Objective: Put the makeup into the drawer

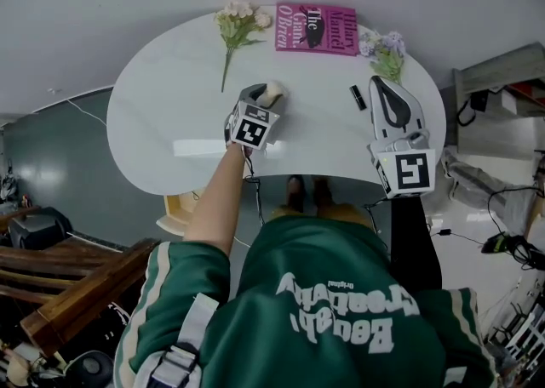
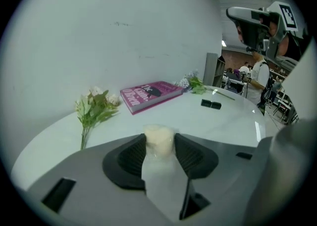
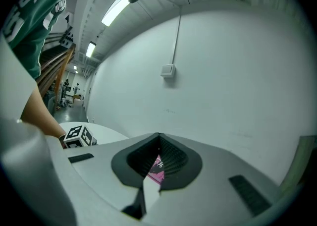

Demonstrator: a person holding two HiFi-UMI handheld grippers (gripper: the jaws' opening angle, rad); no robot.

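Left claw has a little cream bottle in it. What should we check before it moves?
1. The cream bottle sits between the left claw's pads: ok.
2. Both pads press on the bottle's sides: ok, as far as the left gripper view shows.
3. The right claw is shut, empty and away from the bottle: ok.
4. The pink book and flowers are clear of the bottle: ok.
5. All makeup is off the table: not ok, a black makeup stick lies there.
6. The drawer is open and ready: cannot tell, no view shows it.
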